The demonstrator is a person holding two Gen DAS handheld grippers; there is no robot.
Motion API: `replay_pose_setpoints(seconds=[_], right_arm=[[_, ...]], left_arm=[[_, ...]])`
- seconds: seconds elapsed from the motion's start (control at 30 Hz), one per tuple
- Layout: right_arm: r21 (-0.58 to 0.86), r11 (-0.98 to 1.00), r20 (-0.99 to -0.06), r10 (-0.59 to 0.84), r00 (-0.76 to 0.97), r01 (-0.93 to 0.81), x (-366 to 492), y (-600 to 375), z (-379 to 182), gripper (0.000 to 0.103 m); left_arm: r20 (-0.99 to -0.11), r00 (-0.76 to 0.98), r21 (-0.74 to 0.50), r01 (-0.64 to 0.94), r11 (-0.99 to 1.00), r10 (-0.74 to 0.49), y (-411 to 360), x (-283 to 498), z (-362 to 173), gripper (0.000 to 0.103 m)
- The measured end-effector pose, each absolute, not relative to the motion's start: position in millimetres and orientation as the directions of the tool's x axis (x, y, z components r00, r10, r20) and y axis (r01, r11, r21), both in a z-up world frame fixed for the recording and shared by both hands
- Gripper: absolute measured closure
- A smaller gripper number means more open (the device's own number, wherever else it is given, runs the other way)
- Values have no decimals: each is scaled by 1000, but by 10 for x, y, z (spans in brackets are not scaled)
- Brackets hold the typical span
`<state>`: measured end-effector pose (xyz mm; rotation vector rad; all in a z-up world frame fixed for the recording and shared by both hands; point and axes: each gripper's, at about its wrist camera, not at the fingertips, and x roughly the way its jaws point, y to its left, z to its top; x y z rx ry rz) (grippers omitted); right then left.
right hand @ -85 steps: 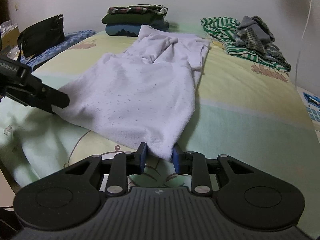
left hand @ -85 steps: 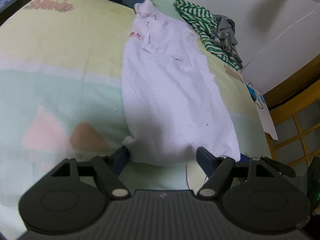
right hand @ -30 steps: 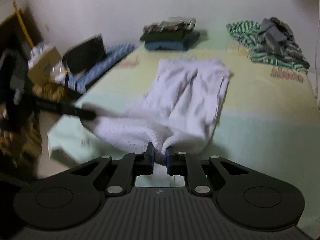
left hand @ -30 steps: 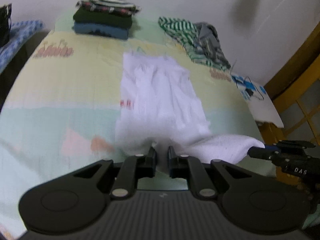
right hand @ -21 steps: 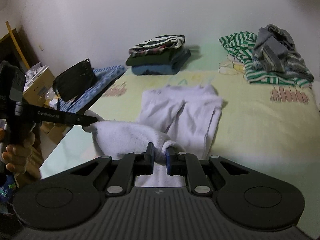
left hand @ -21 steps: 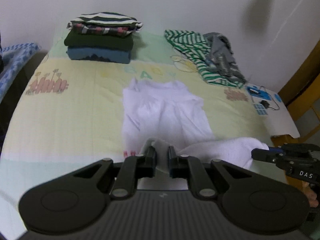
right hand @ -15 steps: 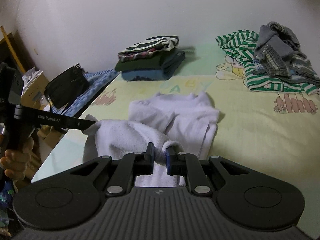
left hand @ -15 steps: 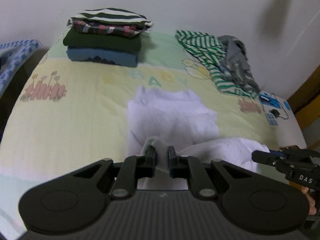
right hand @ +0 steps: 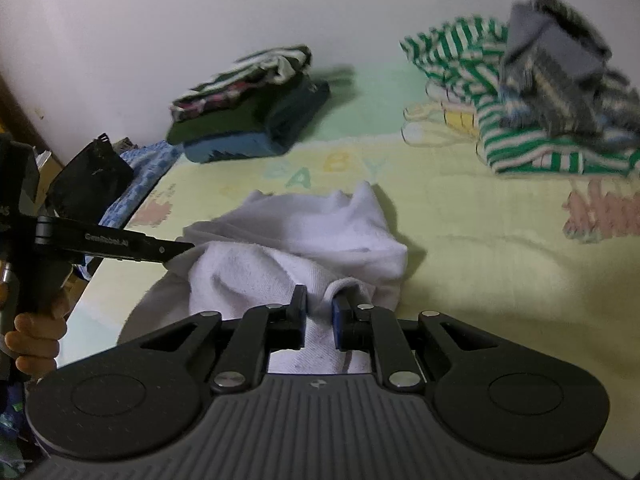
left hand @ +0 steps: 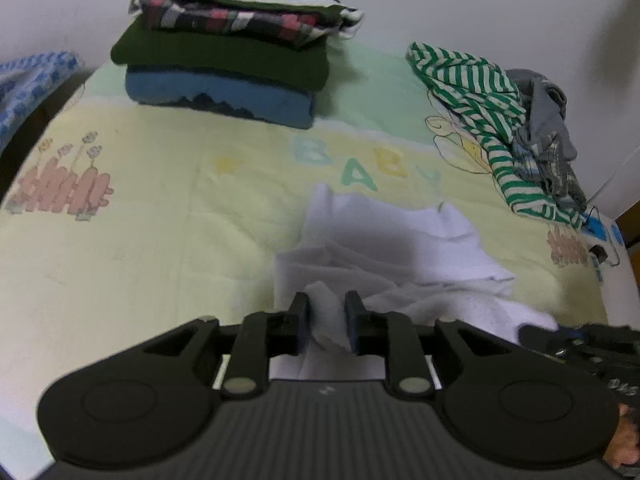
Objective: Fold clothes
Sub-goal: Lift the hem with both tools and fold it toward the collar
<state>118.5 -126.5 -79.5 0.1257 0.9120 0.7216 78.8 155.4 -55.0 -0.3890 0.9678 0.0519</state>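
I held the lower hem of the white knitted cotton garment [left hand: 384, 248] at both corners, doubled over its upper half on the pale yellow-and-green printed bedspread [left hand: 160, 200], so that the fold would land square. My left gripper [left hand: 326, 320] was easing its jaws apart, a tuft of hem between the pads but the left pad no longer clearly pressing; my right gripper [right hand: 320, 312] was opening too, cloth bunched in its narrower gap and, as far as I could judge, pinched there (only just). The folded stack of striped, plaid, dark green and blue clothes [left hand: 236, 56] sat against the wall, the unfolded heap of green-striped and grey clothes [right hand: 540, 120] well apart. Motion blur smeared that heap; the gripper bodies hid the fold's near edge, and my hand [right hand: 36, 340] was cut off at the frame.
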Motion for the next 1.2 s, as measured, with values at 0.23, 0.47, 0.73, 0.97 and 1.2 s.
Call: replay_pose_setpoints(seconds=[0.23,0.47,0.73,0.97,1.2], right_arm=[[299,819,-632,554,542,-490,1074,-1468,-643,64],[132,745,-594,587,549,-654,580,-1163,-495,70],[70,762,-657,521,545,-644,709,-684,-808,75],[152,787,-634,542,551,-599,871,-630,-1024,75],[97,878,-640,416,647,-469,1006,-984,-1047,86]], left_arm=[[-718,693,-290,-225,930,-57,1903,446,-108,34],[-671,723,-274,-38,961,-163,1490,12,23,37],[-773,633,-209,-178,962,-51,1253,572,-711,34],[-762,646,-226,-209,951,-39,1510,487,-849,18],[-740,671,-110,-188,976,46,1512,298,-722,21]])
